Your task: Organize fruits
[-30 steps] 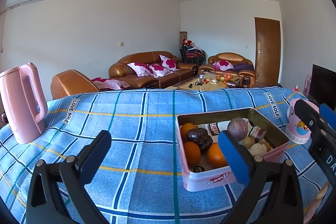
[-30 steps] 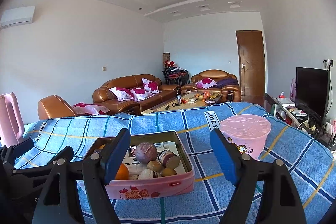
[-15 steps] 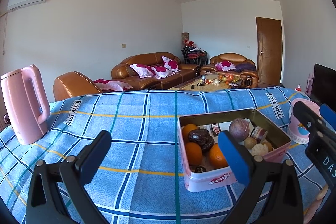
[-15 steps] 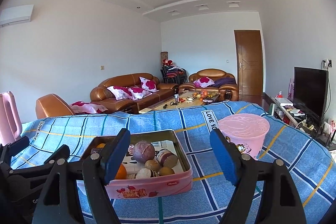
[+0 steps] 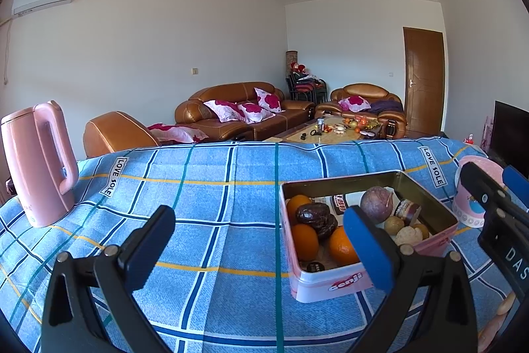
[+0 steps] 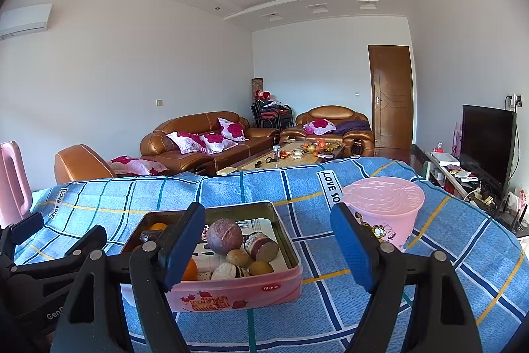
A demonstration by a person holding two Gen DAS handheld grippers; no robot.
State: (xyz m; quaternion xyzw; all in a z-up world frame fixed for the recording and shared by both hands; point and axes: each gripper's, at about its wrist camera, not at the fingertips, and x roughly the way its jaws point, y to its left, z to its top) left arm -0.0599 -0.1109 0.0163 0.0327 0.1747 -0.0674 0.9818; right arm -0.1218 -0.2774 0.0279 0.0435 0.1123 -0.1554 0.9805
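Two grippers hover over a table spread with a blue checked cloth point(image 5: 211, 187), both with jaws spread wide and nothing between them. Seen from the left wrist, the left gripper point(image 5: 261, 240) points across the cloth, with its blue pad point(image 5: 367, 250) overlapping the near corner of the tin point(image 5: 330, 286). This pink tin sits at about four o'clock from the middle of that view, open at the top. Inside it, three oranges point(image 5: 305, 240) lie toward the left end around a dark brown wrinkled fruit point(image 5: 314, 215); a round purple fruit point(image 5: 375, 204) sits near the middle, and several small brownish pieces point(image 5: 395, 224) cluster at the right end. From the right wrist, the right gripper point(image 6: 267, 243) frames the same tin point(image 6: 238, 290) at six o'clock, its left pad point(image 6: 183, 240) covering part of the oranges. A pink bucket point(image 6: 383, 210) stands on the cloth at three o'clock from the tin, apart from it. A pink kettle point(image 5: 38, 164) stands upright at nine o'clock near the cloth's left edge, well apart from the tin.
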